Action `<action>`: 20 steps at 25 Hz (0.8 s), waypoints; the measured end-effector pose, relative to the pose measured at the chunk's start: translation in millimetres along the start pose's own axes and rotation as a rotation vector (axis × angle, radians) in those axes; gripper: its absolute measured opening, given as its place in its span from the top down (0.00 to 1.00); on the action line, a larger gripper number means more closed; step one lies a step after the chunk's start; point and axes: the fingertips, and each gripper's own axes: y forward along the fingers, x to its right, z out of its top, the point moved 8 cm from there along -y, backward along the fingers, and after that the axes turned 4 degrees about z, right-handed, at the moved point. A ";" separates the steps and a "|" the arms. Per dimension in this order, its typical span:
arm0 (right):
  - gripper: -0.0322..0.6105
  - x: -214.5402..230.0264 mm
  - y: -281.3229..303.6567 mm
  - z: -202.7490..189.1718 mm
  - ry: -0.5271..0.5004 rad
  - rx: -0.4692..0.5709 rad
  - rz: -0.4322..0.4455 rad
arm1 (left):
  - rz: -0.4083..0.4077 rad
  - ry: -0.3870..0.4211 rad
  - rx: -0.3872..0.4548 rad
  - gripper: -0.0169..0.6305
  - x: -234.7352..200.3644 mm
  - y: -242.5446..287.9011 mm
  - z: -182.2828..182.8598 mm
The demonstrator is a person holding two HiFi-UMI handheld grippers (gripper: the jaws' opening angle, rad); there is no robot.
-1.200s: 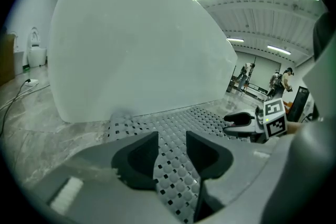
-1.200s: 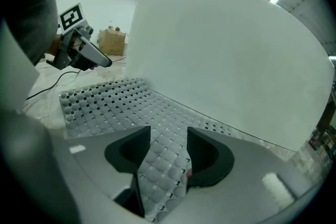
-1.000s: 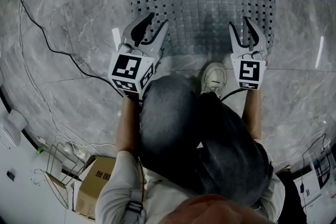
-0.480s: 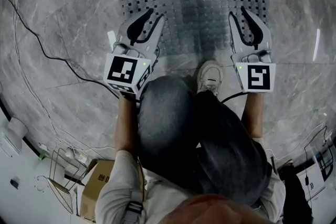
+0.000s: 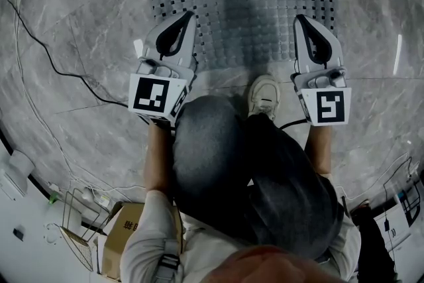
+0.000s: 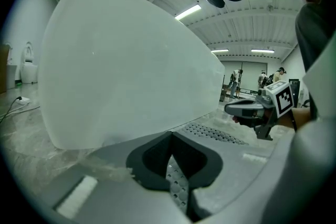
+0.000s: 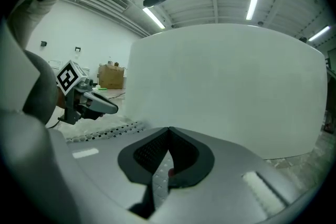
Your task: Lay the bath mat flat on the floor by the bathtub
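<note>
Grey marble floor (image 5: 79, 76) fills most of the head view. The white bathtub (image 6: 121, 71) stands right ahead of both gripper views. The bath mat (image 5: 245, 3), grey with rows of square holes, lies spread flat on the floor, far edge up against the tub side, near edge just ahead of the person's shoe (image 5: 264, 95). No folds or lifted corners show, so the laying looks done. The person crouches with knees between the arms, likely to reach floor level at both near corners at once. The left gripper (image 5: 187, 15) is above the mat's near-left part and the right gripper (image 5: 302, 18) above the near-right part, spaced wide as for handling a sheet by two corners. Both sets of jaws have just been closing and are now fully together with nothing pinched. Mat holes show only through the gap behind the tips, on the surface below. Empty closed tongs over a flat mat read as let go and pulling off. A black cable (image 5: 59, 69) runs across the floor at left, clear of the mat.
</note>
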 end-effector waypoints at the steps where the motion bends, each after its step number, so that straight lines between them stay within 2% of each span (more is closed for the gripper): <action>1: 0.95 -1.0 -0.2 -0.4 -0.008 -0.008 0.007 | 0.000 0.000 0.000 0.98 0.1 -0.4 -0.6; 7: 0.95 -4.2 -1.2 -1.4 -0.046 -0.023 0.024 | -0.007 0.003 0.001 0.98 3.2 -1.6 -0.9; 20: 0.95 -4.4 1.0 -6.7 -0.046 -0.043 0.029 | -0.017 0.012 -0.008 0.98 4.1 0.2 -3.2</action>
